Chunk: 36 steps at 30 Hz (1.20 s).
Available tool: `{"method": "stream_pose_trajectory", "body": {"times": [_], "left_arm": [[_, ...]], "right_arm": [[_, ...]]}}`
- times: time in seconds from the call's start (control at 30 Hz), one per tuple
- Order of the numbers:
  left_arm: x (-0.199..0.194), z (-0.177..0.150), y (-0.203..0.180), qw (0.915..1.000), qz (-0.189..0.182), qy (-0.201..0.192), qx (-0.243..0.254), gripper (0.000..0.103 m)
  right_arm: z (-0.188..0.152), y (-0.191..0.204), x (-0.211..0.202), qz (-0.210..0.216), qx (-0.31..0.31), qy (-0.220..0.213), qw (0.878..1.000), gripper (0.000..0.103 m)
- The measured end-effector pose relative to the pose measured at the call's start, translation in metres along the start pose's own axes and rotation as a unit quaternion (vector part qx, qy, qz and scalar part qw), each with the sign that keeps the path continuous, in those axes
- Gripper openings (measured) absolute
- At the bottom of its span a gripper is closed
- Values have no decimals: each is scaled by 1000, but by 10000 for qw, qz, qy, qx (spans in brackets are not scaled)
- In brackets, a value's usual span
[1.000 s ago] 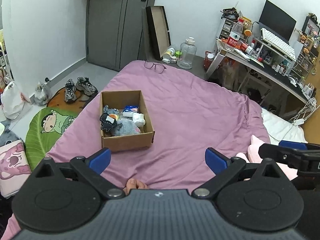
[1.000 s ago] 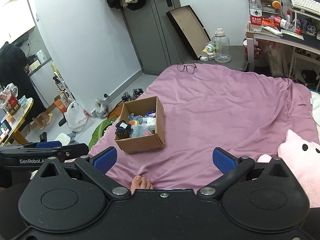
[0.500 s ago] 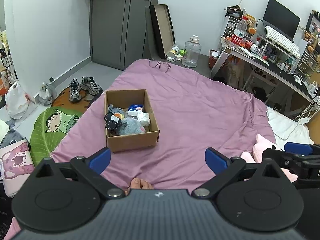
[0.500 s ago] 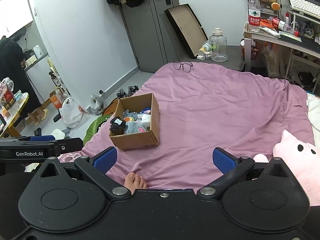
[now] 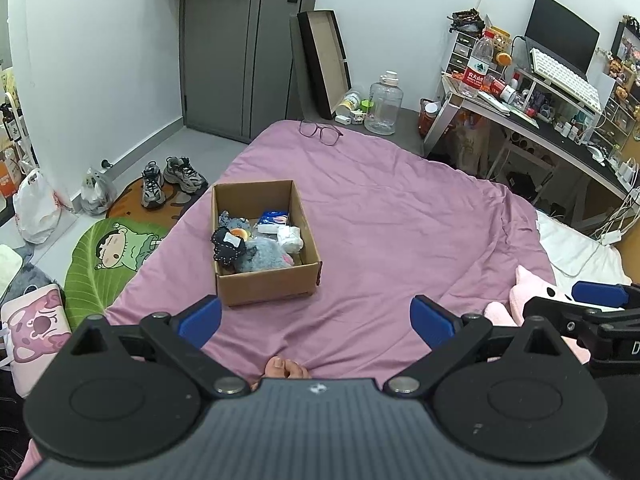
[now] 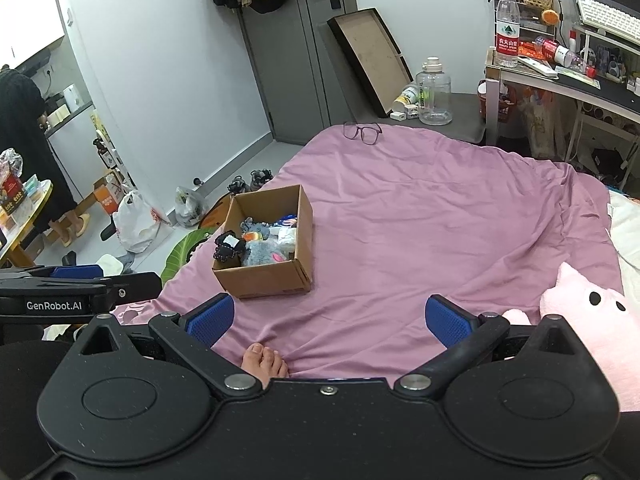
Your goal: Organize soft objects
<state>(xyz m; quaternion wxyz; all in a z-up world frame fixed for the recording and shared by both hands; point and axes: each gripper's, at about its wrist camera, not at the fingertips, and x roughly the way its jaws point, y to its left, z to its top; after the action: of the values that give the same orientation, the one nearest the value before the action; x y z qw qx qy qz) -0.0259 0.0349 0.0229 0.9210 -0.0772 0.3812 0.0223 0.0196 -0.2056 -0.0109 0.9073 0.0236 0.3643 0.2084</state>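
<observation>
A cardboard box [image 5: 268,286] stands on the purple bedspread and also shows in the right wrist view [image 6: 266,280]. It holds several soft things: a grey plush [image 5: 266,256], a black stuffed toy [image 5: 227,246], a white wad [image 5: 291,238] and a blue-and-white pack [image 5: 273,218]. A pink plush pig [image 6: 588,320] lies at the bed's right side, and its edge shows in the left wrist view [image 5: 532,292]. My left gripper [image 5: 316,320] is open and empty, well short of the box. My right gripper [image 6: 330,320] is open and empty beside the pig.
Glasses [image 5: 320,133] lie at the bed's far end. A bare foot [image 6: 266,364] pokes out near the grippers. A cluttered desk [image 5: 560,120] stands at right. Shoes [image 5: 172,178], bags and a leaf-shaped mat [image 5: 108,258] lie on the floor at left. A person [image 6: 24,152] stands far left.
Both grippers have drawn slightly up and back, so the box sits a little farther off and more of the room shows. Both stay open and empty.
</observation>
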Motion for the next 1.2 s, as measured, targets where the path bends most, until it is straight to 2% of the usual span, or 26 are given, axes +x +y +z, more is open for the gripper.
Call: {"method": "stream_pose_trajectory", "body": {"times": [1.2], "left_arm": [[2,-1,-5,9999,73,72,32,100]], "right_arm": [[-1,-8,5,-156,-21,51,9999,103]]}}
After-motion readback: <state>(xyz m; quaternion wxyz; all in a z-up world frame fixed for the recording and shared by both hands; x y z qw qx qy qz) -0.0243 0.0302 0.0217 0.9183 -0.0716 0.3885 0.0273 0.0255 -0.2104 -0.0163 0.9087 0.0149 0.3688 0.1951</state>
